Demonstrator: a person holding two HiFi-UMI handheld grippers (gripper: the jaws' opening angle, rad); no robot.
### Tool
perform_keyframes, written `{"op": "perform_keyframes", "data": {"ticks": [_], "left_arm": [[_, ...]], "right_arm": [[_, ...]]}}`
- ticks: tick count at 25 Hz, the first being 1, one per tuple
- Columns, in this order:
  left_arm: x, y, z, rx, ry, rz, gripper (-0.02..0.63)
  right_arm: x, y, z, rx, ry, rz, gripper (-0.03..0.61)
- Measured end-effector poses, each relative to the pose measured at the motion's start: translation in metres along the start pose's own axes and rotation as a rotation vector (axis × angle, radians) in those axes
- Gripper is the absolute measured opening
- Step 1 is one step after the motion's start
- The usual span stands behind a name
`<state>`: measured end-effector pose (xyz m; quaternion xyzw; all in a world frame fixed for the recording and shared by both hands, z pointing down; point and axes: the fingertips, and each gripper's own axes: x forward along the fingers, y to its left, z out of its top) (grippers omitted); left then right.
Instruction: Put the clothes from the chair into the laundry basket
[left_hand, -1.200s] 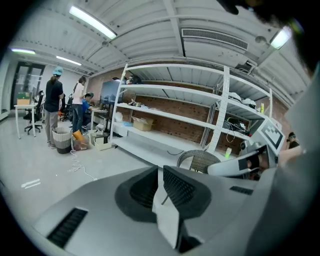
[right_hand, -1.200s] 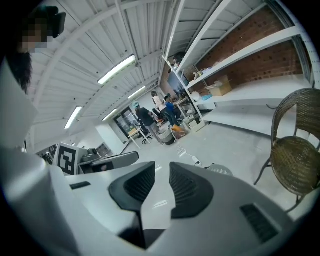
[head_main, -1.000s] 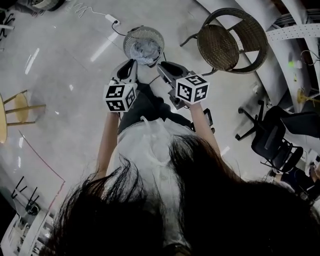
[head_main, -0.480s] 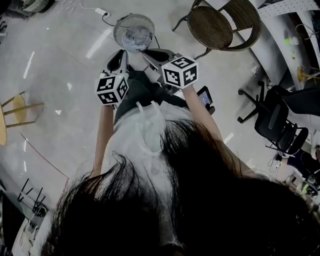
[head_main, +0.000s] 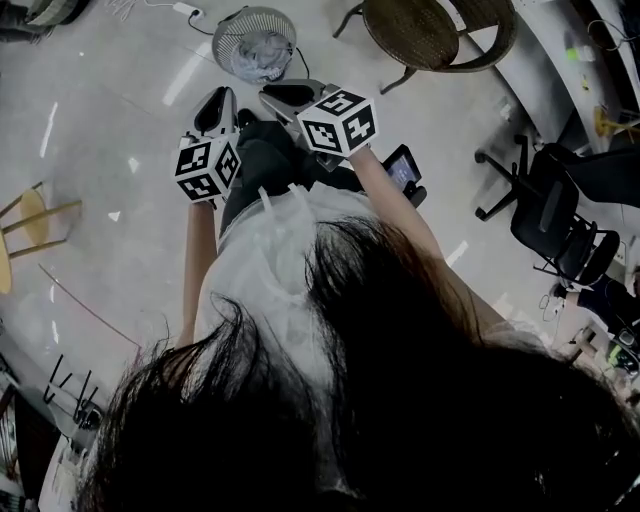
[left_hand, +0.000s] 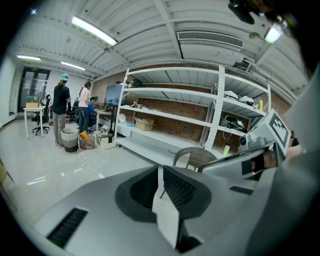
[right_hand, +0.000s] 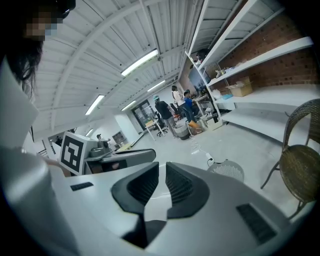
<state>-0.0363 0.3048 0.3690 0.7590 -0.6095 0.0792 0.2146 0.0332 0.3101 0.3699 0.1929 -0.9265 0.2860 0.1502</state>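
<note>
Two hand-held grippers are raised side by side in front of the person: the left hand-held gripper (head_main: 217, 98) and the right hand-held gripper (head_main: 272, 97). Each has its jaws pressed together on nothing. One basket (head_main: 224, 48) stands on the floor (head_main: 120, 120) just beyond their tips, with a pale heap of clothes (head_main: 262, 50) inside it. One wicker chair (head_main: 420, 25) stands to the basket's right, apart from it and near the shelving (left_hand: 175, 119) that runs along that side. One black office chair (head_main: 555, 225) sits at the right edge and one yellow stool (head_main: 30, 222) at the left edge. Between stool and basket the floor lies wide and open. One power strip (head_main: 185, 8) with its cord lies just past the basket. Three people (left_hand: 62, 107) stand well off at the far end of the room.
</note>
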Motion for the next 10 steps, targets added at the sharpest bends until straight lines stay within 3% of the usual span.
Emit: {"op": "perform_keyframes", "data": {"ticks": [10], "left_arm": [[0.0023, 0.0083, 0.0038, -0.001, -0.003, 0.007, 0.031]], "right_arm": [[0.0059, -0.0008, 0.0006, -0.002, 0.009, 0.003, 0.057]]}}
